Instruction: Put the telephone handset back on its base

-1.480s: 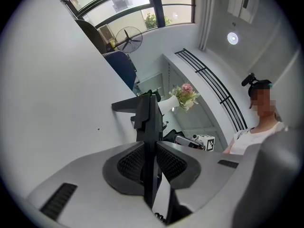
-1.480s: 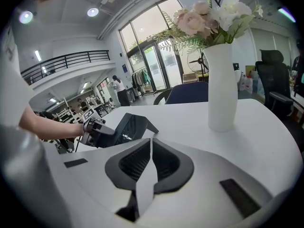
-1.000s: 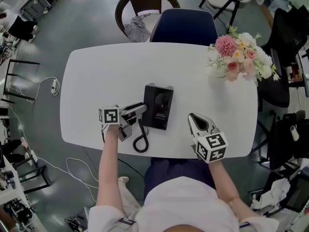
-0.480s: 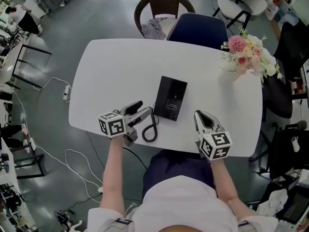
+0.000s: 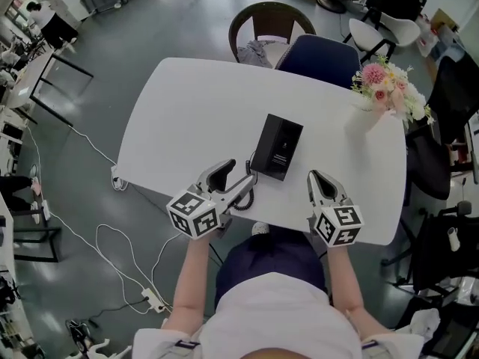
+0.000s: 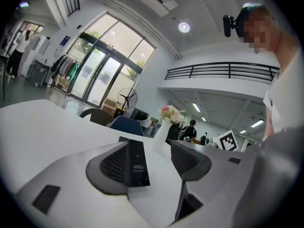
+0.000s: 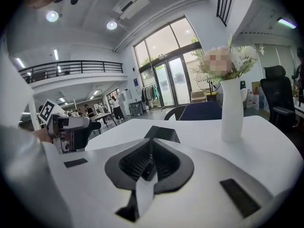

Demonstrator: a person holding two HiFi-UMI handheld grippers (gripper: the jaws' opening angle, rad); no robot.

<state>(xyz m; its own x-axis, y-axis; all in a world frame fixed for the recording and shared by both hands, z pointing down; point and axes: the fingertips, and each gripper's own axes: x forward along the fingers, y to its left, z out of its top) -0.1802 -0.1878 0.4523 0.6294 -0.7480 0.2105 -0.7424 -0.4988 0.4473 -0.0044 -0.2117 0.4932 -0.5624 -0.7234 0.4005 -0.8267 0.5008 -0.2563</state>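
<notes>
The black telephone (image 5: 278,146) lies mid-table as one dark block; I cannot tell the handset apart from the base. In the left gripper view the telephone (image 6: 136,163) lies ahead on the table, partly behind the left jaw. A dark coiled cord (image 5: 248,194) trails from its near end toward the front edge. My left gripper (image 5: 241,171) sits just short of the telephone; its wide jaws are closing a little with nothing between them (image 6: 151,148). My right gripper (image 5: 315,175) rests near the front edge, shut and empty (image 7: 151,146), and the telephone (image 7: 161,133) shows beyond it.
A white vase with pink and white flowers (image 5: 385,88) stands at the table's far right corner, close ahead in the right gripper view (image 7: 232,110). A brown chair (image 5: 271,25) and a blue chair (image 5: 318,58) stand behind the table. Cables lie on the floor at left.
The left gripper has drawn back from the telephone's side toward the table's front edge, with its jaws wider apart. The right gripper holds its place. The head view has shifted.
</notes>
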